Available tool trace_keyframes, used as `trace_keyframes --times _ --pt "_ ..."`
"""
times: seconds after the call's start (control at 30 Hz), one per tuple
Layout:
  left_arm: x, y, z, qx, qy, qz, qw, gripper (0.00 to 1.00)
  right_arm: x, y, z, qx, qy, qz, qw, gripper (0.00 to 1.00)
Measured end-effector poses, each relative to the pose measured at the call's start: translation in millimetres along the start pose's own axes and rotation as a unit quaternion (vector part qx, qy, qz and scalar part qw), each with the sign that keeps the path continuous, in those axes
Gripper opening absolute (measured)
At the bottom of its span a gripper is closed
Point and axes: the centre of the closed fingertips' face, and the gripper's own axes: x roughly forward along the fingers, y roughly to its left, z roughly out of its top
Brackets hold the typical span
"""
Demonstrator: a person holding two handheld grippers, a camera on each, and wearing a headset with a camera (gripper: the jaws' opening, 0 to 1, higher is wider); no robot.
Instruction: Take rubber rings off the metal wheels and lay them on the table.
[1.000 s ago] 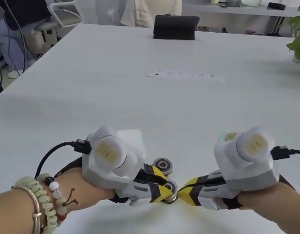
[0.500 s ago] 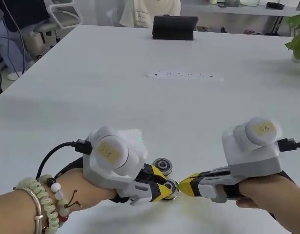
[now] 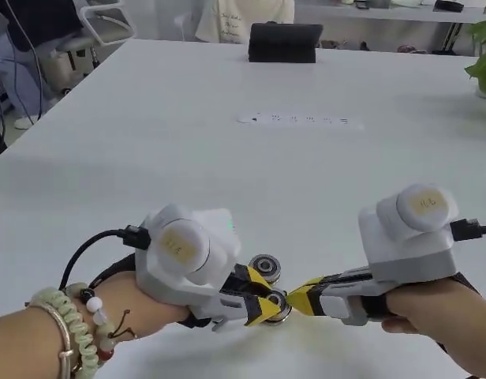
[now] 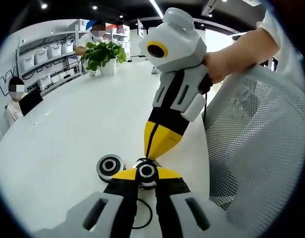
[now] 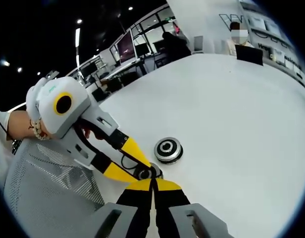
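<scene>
Two beaded bracelets [image 3: 65,328] circle the wrist at the near left of the head view. That hand holds the left tongs [image 3: 268,308], which reach rightward, low over the white worktop [image 3: 227,158]. Their yellow tips are clenched on the near wheel [image 3: 279,302], a small metal wheel resting at the near edge of the worktop. In the left gripper view one tip sits on either side of it, with the wheel's dark hub showing between them. Just beyond it, and a little to the left, the far wheel [image 3: 264,267] lies flat on the worktop, apart from both tools. In the right gripper view it shows a dark outer rim around a bright metal face. Farther back, near the middle of the worktop, lies a white power strip [image 3: 294,120], and a black device [image 3: 284,43] stands at the far edge. To the right of the near wheel, the right tongs [image 3: 295,301] come in from the near right and point leftward. Their two tips are pressed together into a single yellow wedge, and its point meets the near wheel on the side opposite the left tongs. Whether anything is pinched between those tips cannot be told. A leafy green plant [image 3: 484,67] stands at the far right edge.
</scene>
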Motion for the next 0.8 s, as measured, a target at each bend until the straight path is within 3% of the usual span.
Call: trace_keyframes --times 0.63,0.73,0.8 --pt "0.3 0.3 -0.3 -0.001 -0.003 -0.003 1.0 0.08 -0.1 8.8 4.3 -0.019 -0.003 0.007 0.9998 0.0" --pt "0.3 0.1 -0.3 -0.001 -0.003 -0.004 1.0 0.07 0.0 13.1 7.2 -0.021 -0.01 0.017 0.9996 0.0" --pt "0.3 -0.1 -0.2 -0.002 -0.004 -0.003 1.0 0.08 0.3 22.0 11.0 -0.021 -0.018 0.037 0.9989 0.0"
